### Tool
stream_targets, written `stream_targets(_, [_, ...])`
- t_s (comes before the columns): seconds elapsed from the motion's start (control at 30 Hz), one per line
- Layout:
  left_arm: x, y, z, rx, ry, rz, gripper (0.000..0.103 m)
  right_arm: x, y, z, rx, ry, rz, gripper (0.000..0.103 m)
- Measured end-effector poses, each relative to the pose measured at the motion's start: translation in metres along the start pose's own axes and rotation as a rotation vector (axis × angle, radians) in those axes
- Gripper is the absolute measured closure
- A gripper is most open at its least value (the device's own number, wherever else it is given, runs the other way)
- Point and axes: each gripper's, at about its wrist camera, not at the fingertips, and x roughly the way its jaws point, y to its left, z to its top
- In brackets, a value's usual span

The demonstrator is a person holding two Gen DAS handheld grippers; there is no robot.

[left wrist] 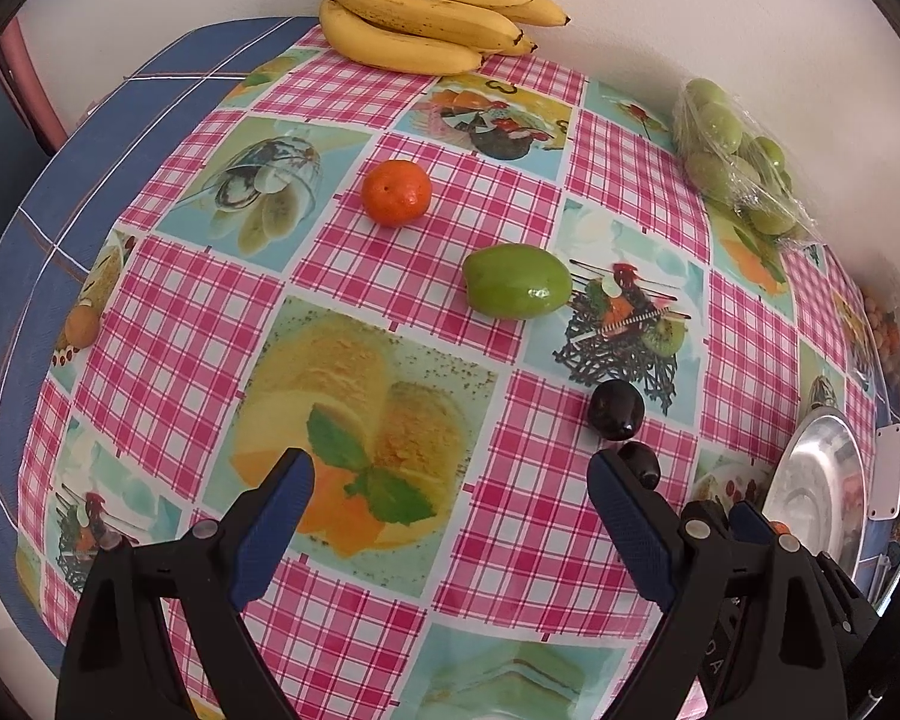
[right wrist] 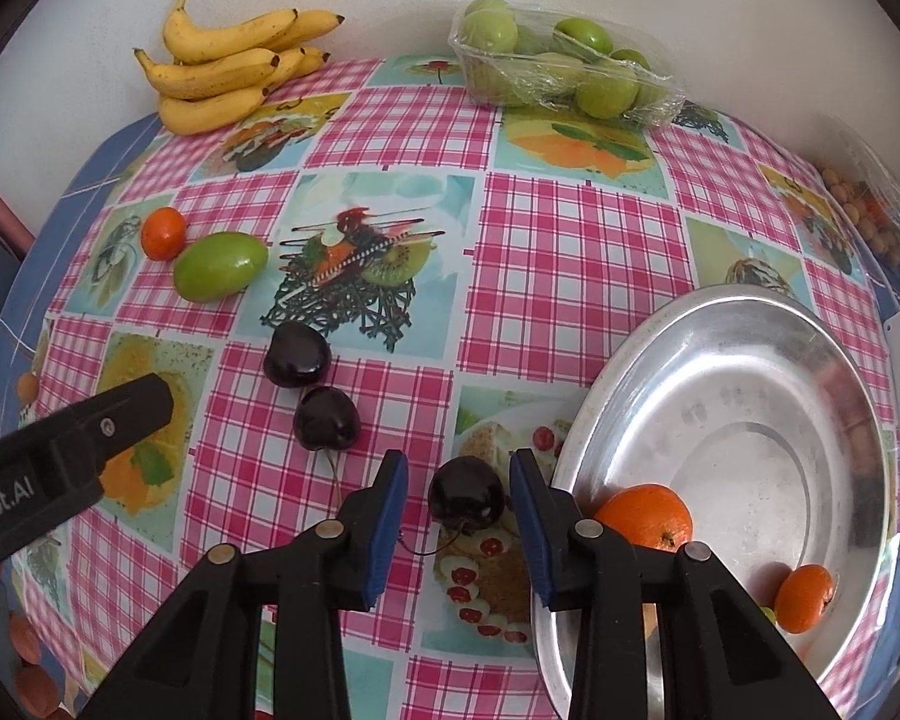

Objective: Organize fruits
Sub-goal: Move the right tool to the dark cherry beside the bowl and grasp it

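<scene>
Nearest in the right wrist view, the right gripper (right wrist: 456,516) stands partly open with a dark cherry (right wrist: 465,498) between its blue pads; the right pad looks just beside the fruit and the left pad stands apart from it, so nothing is clamped. Just right of it lies a metal plate (right wrist: 750,372) holding a large orange (right wrist: 645,516) at its near left rim and a small mandarin (right wrist: 805,598) at its near edge. Left and a little farther, two more cherries (right wrist: 327,419) (right wrist: 297,354) lie close together on the checked tablecloth (right wrist: 570,252).

The left gripper (left wrist: 450,516) hangs wide open and holds nothing, over the cloth near the two cherries (left wrist: 617,409).

Farther out on the left sit a green plum-like fruit (right wrist: 221,266) and, just beyond it, a small tangerine (right wrist: 163,233). Against the far wall, a bunch of bananas (right wrist: 234,72) rests at the left, and a wrapped tray of green fruits (right wrist: 558,63) sits to the right.
</scene>
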Motion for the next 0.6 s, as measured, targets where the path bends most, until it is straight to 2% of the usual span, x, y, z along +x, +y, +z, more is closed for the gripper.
stream_targets(0.4, [0.003, -0.004, 0.0, 0.007, 0.017, -0.022, 0.01, 0.0, -0.004, 0.0, 0.024, 0.013, 0.036, 0.065])
stream_targets(0.6, [0.004, -0.004, 0.0, 0.008, 0.017, -0.022, 0.01, 0.002, 0.007, -0.001, -0.041, 0.008, -0.041, 0.066])
